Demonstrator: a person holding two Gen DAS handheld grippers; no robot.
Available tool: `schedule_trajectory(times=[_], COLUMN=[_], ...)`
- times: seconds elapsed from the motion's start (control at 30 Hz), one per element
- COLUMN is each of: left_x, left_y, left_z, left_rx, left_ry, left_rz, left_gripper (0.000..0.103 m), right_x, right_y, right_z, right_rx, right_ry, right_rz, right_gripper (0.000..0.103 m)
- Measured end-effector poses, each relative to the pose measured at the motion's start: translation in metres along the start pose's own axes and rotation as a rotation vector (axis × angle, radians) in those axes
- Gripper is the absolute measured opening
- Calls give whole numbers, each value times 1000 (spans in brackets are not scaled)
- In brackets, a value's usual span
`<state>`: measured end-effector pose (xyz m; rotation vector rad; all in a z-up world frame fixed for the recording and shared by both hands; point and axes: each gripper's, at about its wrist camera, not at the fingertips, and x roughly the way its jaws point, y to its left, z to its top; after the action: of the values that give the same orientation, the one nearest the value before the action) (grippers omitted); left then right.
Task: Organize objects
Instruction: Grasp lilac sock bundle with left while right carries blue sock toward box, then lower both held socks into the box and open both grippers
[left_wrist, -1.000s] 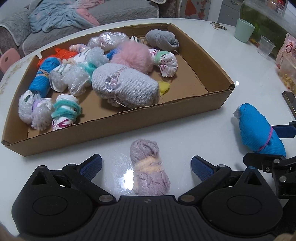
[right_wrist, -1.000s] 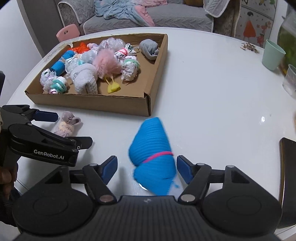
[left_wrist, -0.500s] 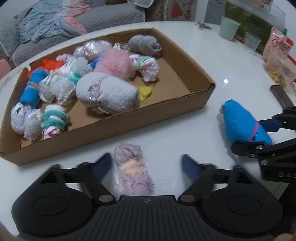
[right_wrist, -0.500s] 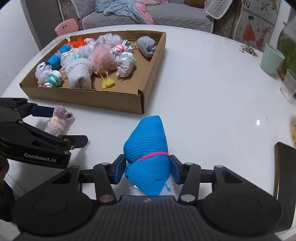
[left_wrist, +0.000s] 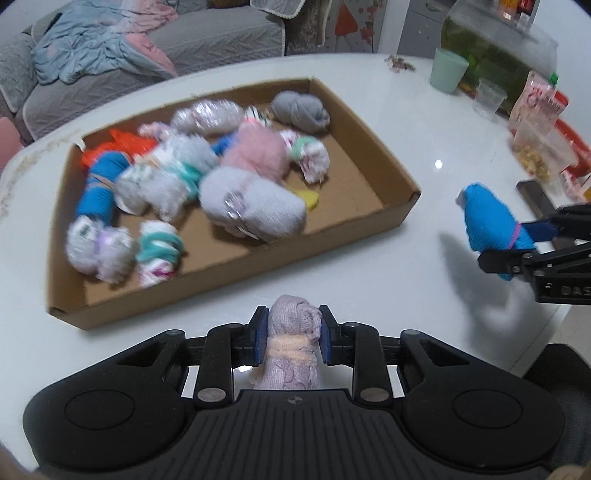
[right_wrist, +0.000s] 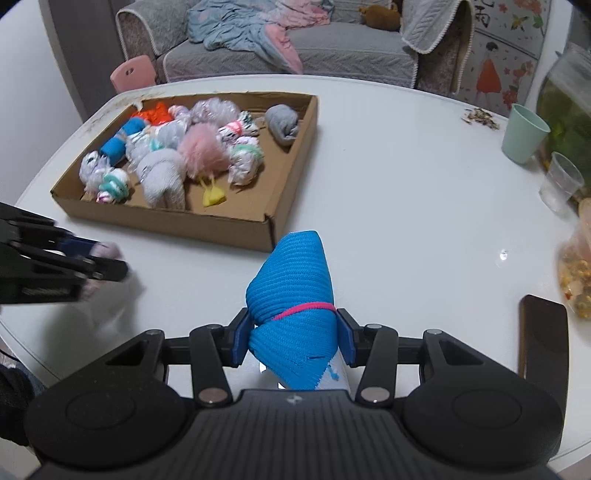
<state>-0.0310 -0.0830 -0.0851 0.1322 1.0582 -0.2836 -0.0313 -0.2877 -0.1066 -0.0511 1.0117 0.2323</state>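
Observation:
My left gripper is shut on a lilac sock roll with a pale orange band, held above the white table. My right gripper is shut on a blue sock roll with a pink band, also lifted; this roll also shows in the left wrist view. A shallow cardboard box holding several rolled socks and a pink pompom lies beyond both grippers; it also shows in the right wrist view. The left gripper appears blurred at the left in the right wrist view.
A green cup, a clear plastic cup, snack bags and a fish tank stand at the table's right. A dark phone lies near the right edge. A sofa is behind the table.
Both grippers have closed, the left on the lilac roll and the right on the blue roll. Both rolls have been lifted off the table.

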Motion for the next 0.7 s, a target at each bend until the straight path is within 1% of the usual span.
schedule_trajectory(times=[0.1,0.17,0.27,0.43,0.53,0.63,0.7], left_x=[-21,-32,-48,-65,-60,-43,-26], left_y=[5,9,17,29,28,17,9], left_z=[12,20,30,49,66,85,94], left_rx=[32,55,85,79,38,13,-1], left_ry=[-11,-21,-39,-73,-94,-110,-117], left_rz=[2,-4,10,-5,-39,-86,-123], left_gripper=[33,33,33,33,33,33,33], right_x=[-5,-9,-18,-34,-38,-36,-31], right_y=[-6,-8,-14,-16,-14,-9,-4], right_z=[4,8,18,39,51,63,71], right_rx=[34,30,32,28,23,13,-14], right_ry=[-4,-10,-29,-79,-100,-104,-100], right_rz=[14,12,12,18,32,49,57], right_gripper=[43,43,43,43,43,44,44])
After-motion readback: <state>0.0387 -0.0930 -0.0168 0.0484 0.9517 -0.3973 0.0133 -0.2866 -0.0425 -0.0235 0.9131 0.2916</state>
